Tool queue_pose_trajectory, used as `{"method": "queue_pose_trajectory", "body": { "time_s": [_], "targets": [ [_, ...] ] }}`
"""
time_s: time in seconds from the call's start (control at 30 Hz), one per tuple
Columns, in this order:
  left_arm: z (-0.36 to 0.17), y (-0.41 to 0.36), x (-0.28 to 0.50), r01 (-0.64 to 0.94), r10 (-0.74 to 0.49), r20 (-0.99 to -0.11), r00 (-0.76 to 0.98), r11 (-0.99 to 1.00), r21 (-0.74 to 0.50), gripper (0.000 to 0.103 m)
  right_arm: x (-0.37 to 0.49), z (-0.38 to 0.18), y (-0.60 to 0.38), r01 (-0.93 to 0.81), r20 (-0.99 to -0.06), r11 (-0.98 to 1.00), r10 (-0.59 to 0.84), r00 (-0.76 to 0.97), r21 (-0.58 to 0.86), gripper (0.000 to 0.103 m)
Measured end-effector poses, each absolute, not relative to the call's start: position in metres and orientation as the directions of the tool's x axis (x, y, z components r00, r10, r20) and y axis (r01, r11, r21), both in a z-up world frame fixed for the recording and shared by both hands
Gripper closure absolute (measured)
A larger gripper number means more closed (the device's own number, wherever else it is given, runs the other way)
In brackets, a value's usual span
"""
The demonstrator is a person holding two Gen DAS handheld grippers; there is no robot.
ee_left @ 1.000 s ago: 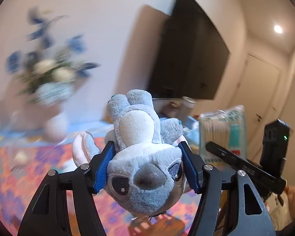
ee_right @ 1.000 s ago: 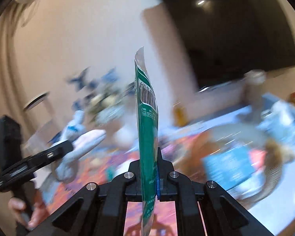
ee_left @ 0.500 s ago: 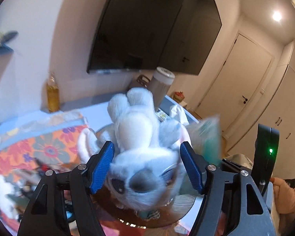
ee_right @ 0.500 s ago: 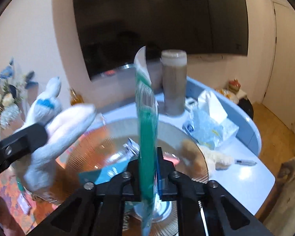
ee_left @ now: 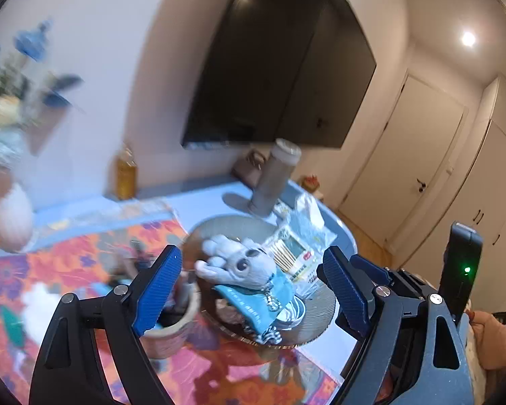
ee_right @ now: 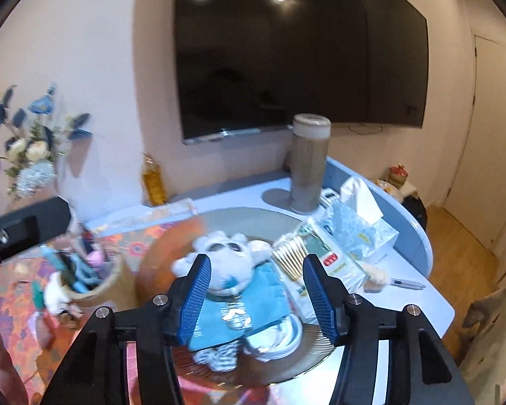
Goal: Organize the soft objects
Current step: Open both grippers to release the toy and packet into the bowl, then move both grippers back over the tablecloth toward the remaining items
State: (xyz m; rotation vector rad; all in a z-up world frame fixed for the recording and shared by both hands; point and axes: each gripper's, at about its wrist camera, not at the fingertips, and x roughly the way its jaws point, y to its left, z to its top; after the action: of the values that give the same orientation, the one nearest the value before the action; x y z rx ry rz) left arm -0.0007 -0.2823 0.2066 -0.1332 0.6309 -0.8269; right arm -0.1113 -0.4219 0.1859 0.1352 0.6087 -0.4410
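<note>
A grey plush toy (ee_left: 239,265) lies in the round glass tray (ee_left: 219,226) on top of a light blue pack (ee_left: 256,297). It also shows in the right wrist view (ee_right: 224,253) on the tray (ee_right: 253,214). A clear packet of cotton swabs (ee_right: 315,256) lies beside it in the tray, also in the left wrist view (ee_left: 295,253). My left gripper (ee_left: 249,285) is open and empty above the tray. My right gripper (ee_right: 254,298) is open and empty above the tray.
A tall brown cylinder (ee_right: 308,162), a tissue pack (ee_right: 357,229) and a pen (ee_right: 404,283) stand on the blue table to the right. A cup of pens (ee_right: 84,280) sits left of the tray on a flowered cloth (ee_left: 67,263). A yellow bottle (ee_right: 153,179) and flowers (ee_right: 30,148) stand at the wall.
Both grippers have opened. The left one let go of the plush toy and the right one let go of the green packet; both things now lie in the tray.
</note>
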Motion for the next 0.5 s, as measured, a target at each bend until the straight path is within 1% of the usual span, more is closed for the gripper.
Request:
{"method": "queue_pose_trajectory", "body": {
  "time_s": [0.07, 0.13, 0.2, 0.27, 0.3, 0.33, 0.37, 0.4, 0.43, 0.5],
  "targets": [
    [0.217, -0.259, -0.012, 0.635, -0.709, -0.446, 0.547, 0.698, -0.331, 0.013, -0.115, 0.193, -0.408, 0.419, -0.559, 0.908, -0.358, 0.748, -0.022, 0.047],
    [0.227, -0.234, -0.025, 0.613, -0.687, -0.427, 0.588, 0.723, -0.318, 0.012, -0.12, 0.2, -0.39, 0.39, -0.539, 0.92, -0.343, 0.769, -0.029, 0.044],
    [0.234, -0.206, -0.035, 0.602, -0.67, -0.425, 0.609, 0.739, -0.303, 0.012, -0.124, 0.206, -0.374, 0.355, -0.524, 0.935, -0.306, 0.795, -0.007, 0.035],
    [0.24, -0.18, -0.044, 0.596, -0.644, -0.433, 0.631, 0.76, -0.261, 0.012, -0.129, 0.209, -0.356, 0.291, -0.503, 0.956, -0.235, 0.832, 0.035, 0.027],
    [0.243, -0.161, -0.051, 0.569, -0.603, -0.437, 0.668, 0.792, -0.223, 0.012, -0.132, 0.21, -0.345, 0.249, -0.493, 0.967, -0.19, 0.849, 0.057, 0.026],
    [0.244, -0.147, -0.055, 0.543, -0.565, -0.446, 0.694, 0.818, -0.191, 0.008, -0.133, 0.208, -0.332, 0.201, -0.487, 0.976, -0.138, 0.863, 0.081, 0.025],
    [0.244, -0.135, -0.058, 0.515, -0.527, -0.457, 0.716, 0.841, -0.163, 0.001, -0.132, 0.206, -0.321, 0.16, -0.485, 0.982, -0.092, 0.869, 0.1, 0.022],
    [0.241, -0.118, -0.062, 0.468, -0.471, -0.463, 0.751, 0.874, -0.131, 0.001, -0.129, 0.2, -0.304, 0.097, -0.49, 0.988, -0.024, 0.872, 0.124, 0.015],
    [0.239, -0.104, -0.066, 0.43, -0.43, -0.463, 0.775, 0.896, -0.113, 0.001, -0.126, 0.195, -0.292, 0.056, -0.494, 0.99, 0.016, 0.869, 0.13, 0.013],
    [0.228, -0.072, -0.069, 0.365, -0.373, -0.478, 0.795, 0.924, -0.113, 0.001, -0.118, 0.179, -0.258, -0.032, -0.518, 0.993, 0.086, 0.851, 0.113, 0.013]
  ]
}}
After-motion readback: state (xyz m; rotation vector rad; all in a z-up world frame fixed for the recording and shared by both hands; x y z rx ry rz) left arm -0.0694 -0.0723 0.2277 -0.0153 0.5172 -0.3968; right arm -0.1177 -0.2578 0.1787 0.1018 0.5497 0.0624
